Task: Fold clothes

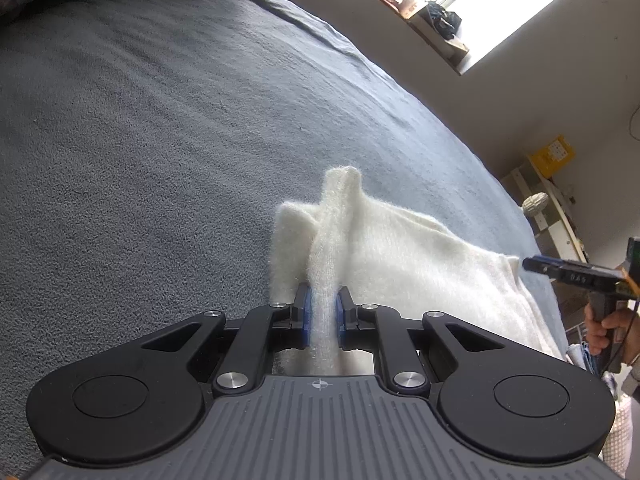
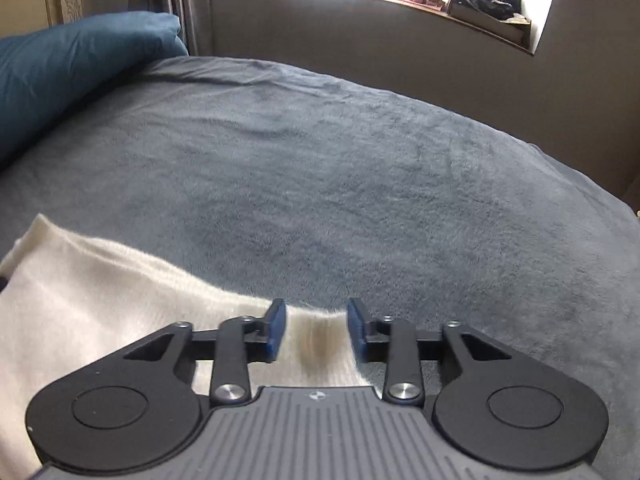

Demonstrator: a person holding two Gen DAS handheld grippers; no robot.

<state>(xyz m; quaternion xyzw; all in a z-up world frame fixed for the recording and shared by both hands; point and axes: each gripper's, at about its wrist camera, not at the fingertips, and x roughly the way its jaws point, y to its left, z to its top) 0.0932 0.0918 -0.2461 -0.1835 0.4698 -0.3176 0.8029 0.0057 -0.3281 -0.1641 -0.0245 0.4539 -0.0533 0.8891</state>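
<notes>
Left wrist view gives us the left gripper (image 1: 322, 316) with its blue pads clamped on a ridge of the white knitted garment (image 1: 404, 252), which lies on the grey blanket (image 1: 160, 140) covering the bed. We judge the step to be a fold with this pinch as the anchor, so we should keep it firm and low and let no slack run through the pads. Only this view shows the right gripper (image 1: 532, 263) from outside, at the garment's far corner, with a hand (image 1: 604, 328) on its grip.

Right wrist view shows that gripper (image 2: 316, 330) with jaws apart, the garment's edge (image 2: 316, 344) between the pads but unpressed. We should seat the edge deeper before closing. Only here do we see the blue pillow (image 2: 72, 68).
</notes>
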